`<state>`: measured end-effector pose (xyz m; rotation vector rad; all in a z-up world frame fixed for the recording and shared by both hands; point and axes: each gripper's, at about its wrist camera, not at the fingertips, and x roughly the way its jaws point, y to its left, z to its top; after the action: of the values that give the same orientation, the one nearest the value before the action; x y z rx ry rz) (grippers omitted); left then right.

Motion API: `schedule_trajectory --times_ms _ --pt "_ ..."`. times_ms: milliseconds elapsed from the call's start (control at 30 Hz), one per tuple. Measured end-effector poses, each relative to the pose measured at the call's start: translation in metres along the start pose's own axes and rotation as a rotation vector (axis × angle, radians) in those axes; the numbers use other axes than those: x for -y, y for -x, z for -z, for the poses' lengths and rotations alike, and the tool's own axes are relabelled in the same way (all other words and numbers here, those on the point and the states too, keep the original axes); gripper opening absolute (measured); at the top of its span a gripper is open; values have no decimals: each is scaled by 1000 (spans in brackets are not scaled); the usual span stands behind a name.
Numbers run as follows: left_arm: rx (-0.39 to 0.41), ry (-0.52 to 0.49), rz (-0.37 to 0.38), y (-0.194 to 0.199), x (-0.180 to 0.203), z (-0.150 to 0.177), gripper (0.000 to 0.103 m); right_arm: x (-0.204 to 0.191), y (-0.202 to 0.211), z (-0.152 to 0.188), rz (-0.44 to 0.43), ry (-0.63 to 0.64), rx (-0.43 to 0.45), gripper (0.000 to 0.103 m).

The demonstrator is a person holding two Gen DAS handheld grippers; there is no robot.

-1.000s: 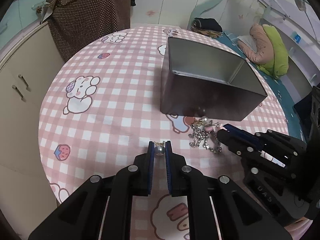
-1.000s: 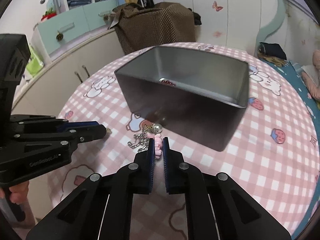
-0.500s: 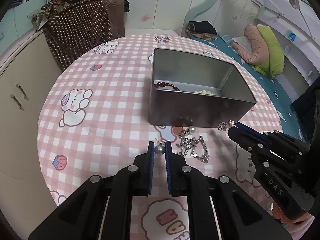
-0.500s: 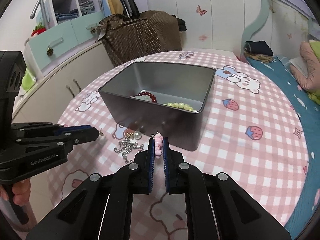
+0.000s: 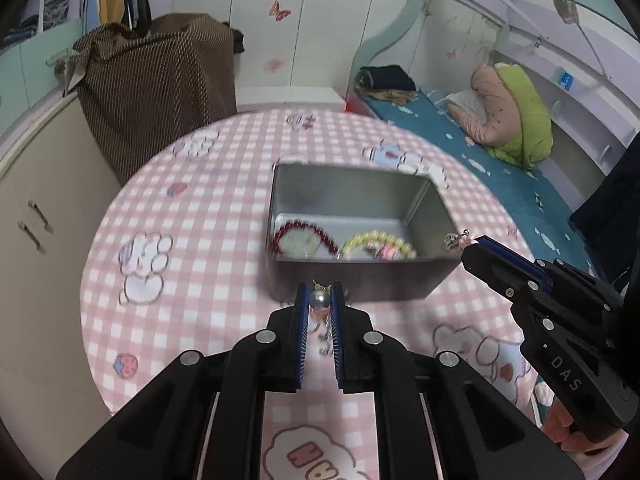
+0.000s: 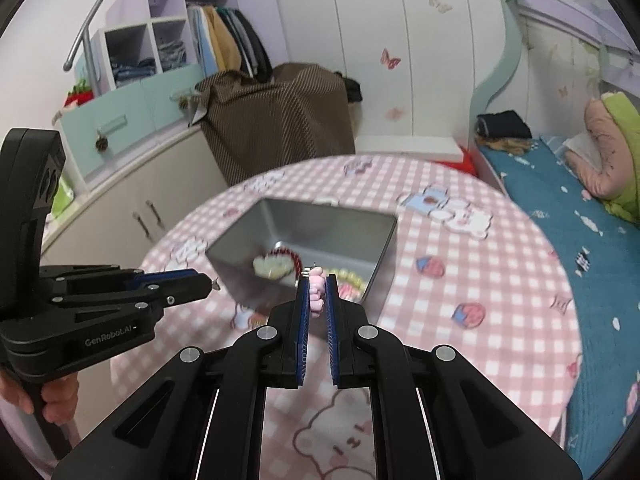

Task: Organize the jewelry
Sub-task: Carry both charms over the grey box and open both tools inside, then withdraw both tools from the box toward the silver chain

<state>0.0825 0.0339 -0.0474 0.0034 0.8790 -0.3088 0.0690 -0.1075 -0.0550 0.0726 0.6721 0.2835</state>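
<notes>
My left gripper (image 5: 320, 300) is shut on a silver pearl bead (image 5: 319, 299) of a chain piece, held above the table just in front of the grey metal tin (image 5: 434, 210). My right gripper (image 6: 316, 292) is shut on a pink charm (image 6: 316, 289) with a small silver clasp, held over the tin's near right corner (image 6: 376, 276). Inside the tin lie a dark red bead bracelet (image 5: 298, 232) and a yellow bead bracelet (image 5: 378, 242). The rest of the chain is hidden below my fingers.
The round table has a pink checked cloth (image 5: 192, 240) with cartoon prints. A brown dotted bag (image 5: 156, 80) stands behind it on the left. A bed with a blue cover (image 5: 500, 176) lies to the right. Cupboards (image 6: 132, 200) stand at the left.
Both grippers have risen from the table, lifting the chain piece off the cloth by its pearl and its pink charm, and have moved toward the tin. The tin's inside now shows.
</notes>
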Motion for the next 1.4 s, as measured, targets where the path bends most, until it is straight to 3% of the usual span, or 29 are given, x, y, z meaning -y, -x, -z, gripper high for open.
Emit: schedule_trajectory --times_ms 533,1033,1100,1133,1167,1200,1233,1267,1400 --pt "111 -21 8 20 13 -48 9 13 8 -40 13 -32 97 9" --pt "48 -21 26 -15 13 -65 10 15 -29 -42 -33 -35 9 11" --pt "46 -20 20 -17 11 -64 11 16 -30 -42 -26 -37 5 11" --pt "36 -17 10 -18 9 -64 17 17 -30 -42 -17 -39 3 12" --pt "33 -10 7 -18 7 -63 31 19 -30 -42 -7 -42 -1 15" --pt "38 -5 6 -18 6 -62 38 21 -31 -42 1 -46 -2 29" --pt "49 -4 -2 -17 4 -62 46 23 -30 -42 27 -55 1 58" --pt "51 -4 -10 -16 4 -61 46 26 -29 -41 50 -63 11 69" --pt "42 10 -23 -16 -2 -60 47 34 -24 -39 79 -84 24 71"
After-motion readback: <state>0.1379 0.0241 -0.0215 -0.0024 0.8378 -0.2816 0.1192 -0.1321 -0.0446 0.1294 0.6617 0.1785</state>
